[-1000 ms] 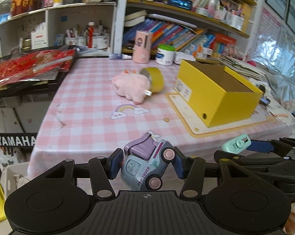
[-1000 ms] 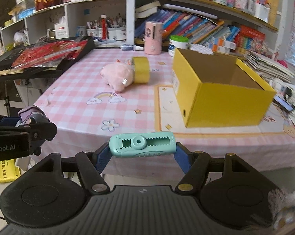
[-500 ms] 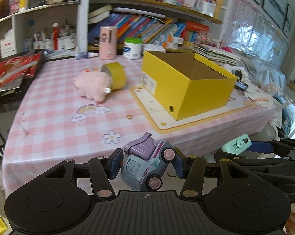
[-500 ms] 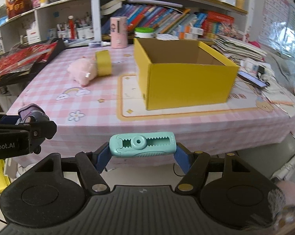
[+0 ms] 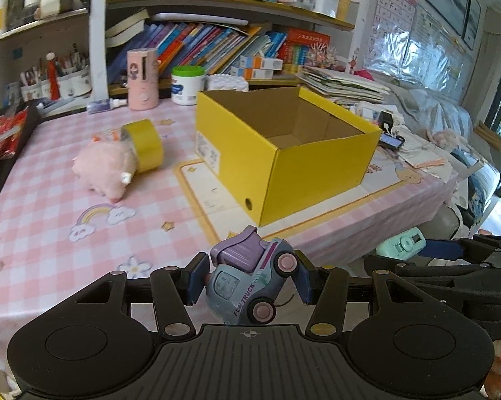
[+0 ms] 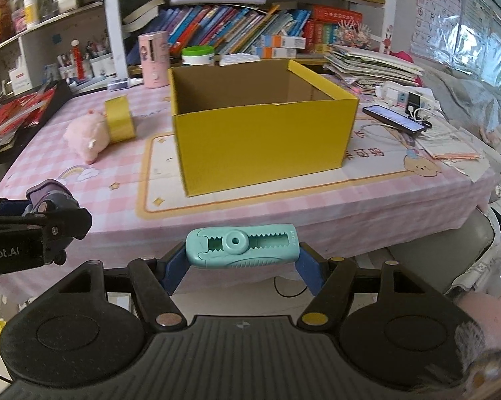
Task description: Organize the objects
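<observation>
Claws first: our left claw (image 5: 249, 283) is clamped on the toy truck (image 5: 247, 283), low centre of the left view, and our right claw (image 6: 242, 253) is clamped end to end on the mint correction-tape dispenser (image 6: 242, 246), low centre of the right view. Neither grip has changed from a second ago. What changes is the framing. The yellow box (image 6: 260, 140) sat at mid right of both views a second ago; now it sits larger and close to centre, its open top showing bare cardboard inside. So we have swung both claws toward the box while carrying. Both items hang over the near edge of the desk (image 5: 50, 200), short of the box. We judge this as mid-transport, with drop-off into the box next. The pink plush pig (image 5: 102, 170) and yellow tape roll (image 5: 145, 145), touching each other at left centre, remain to be collected.
</observation>
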A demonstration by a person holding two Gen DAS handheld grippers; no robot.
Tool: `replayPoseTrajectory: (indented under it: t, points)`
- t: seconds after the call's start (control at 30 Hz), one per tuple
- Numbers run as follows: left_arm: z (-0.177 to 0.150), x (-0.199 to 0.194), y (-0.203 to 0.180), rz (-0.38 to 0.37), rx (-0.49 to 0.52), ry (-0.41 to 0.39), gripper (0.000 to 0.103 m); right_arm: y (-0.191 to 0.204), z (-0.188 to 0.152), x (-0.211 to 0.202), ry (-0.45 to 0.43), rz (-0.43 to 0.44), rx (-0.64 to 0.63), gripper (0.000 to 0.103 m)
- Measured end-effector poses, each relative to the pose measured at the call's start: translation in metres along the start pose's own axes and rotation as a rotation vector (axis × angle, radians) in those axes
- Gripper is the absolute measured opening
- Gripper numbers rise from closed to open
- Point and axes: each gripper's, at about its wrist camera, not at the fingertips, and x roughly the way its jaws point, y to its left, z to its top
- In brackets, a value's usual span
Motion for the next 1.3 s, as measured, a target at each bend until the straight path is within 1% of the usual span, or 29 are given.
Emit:
replayPoseTrajectory:
  t: [0.23, 0.4, 0.5, 0.6, 0.77, 1.0, 1.3]
  points:
    - [0.024, 0.02, -0.016, -0.011, -0.004, -0.037, 0.052, -0.028, 0.023, 0.015, -0.007, -0.008, 0.018, 0.067]
    - [0.049, 0.032, -0.027, -0.002, 0.013, -0.098, 0.052, -0.051, 0.048, 0.027, -0.041, -0.018, 0.028, 0.067]
    - [0.064, 0.04, -0.033, 0.018, 0.024, -0.13, 0.052, -0.066, 0.066, 0.036, -0.067, -0.017, 0.026, 0.067]
    - [0.081, 0.049, -0.036, 0.039, 0.013, -0.158, 0.052, -0.077, 0.084, 0.043, -0.097, -0.008, 0.015, 0.067]
    - [0.105, 0.066, -0.046, 0.078, 0.015, -0.192, 0.052, -0.094, 0.116, 0.06, -0.138, 0.023, -0.017, 0.067]
    - [0.127, 0.103, -0.059, 0.125, 0.035, -0.163, 0.052, -0.111, 0.153, 0.095, -0.146, 0.079, -0.074, 0.067]
    - [0.132, 0.146, -0.072, 0.149, 0.071, -0.081, 0.052, -0.113, 0.186, 0.145, -0.091, 0.148, -0.162, 0.067]
